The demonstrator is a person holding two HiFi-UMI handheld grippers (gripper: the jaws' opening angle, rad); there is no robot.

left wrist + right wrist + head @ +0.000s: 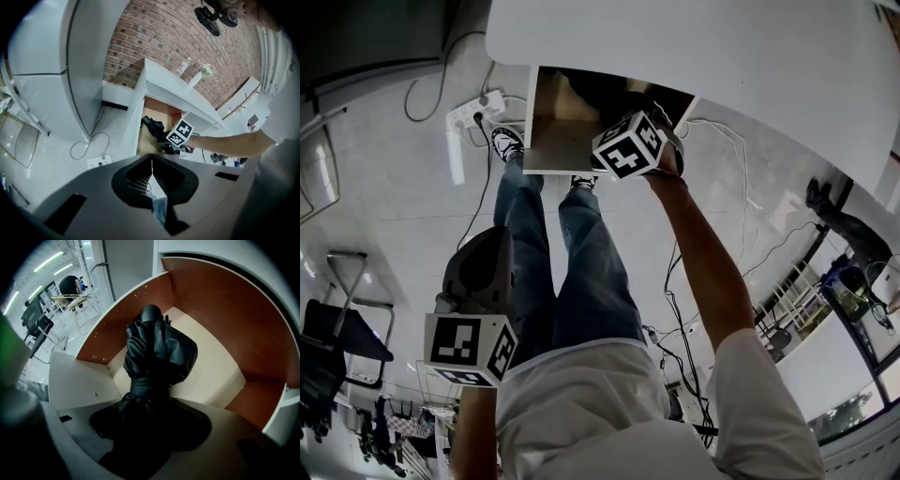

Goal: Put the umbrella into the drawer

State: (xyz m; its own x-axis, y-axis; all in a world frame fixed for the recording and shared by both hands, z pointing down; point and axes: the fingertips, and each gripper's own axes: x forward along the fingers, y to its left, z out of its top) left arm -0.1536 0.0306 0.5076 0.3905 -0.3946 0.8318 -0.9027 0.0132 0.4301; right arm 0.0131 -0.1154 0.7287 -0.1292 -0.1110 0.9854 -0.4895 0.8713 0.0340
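The black folded umbrella (157,352) lies lengthwise in the open drawer (215,366), which has a pale floor and brown side walls. My right gripper (149,425) is shut on the umbrella's near end, and the fabric hides its jaws. In the head view the right gripper (630,145) reaches into the drawer (558,131) under the white tabletop. The left gripper (492,246) hangs low at my left side, shut and empty. From the left gripper view (152,161) the umbrella (153,127) shows as a dark shape inside the drawer.
A white power strip (476,111) and cables lie on the floor left of the drawer. My legs in jeans (581,272) stand in front of it. A black chair (347,323) is at the far left. A brick wall (187,37) rises behind the desk.
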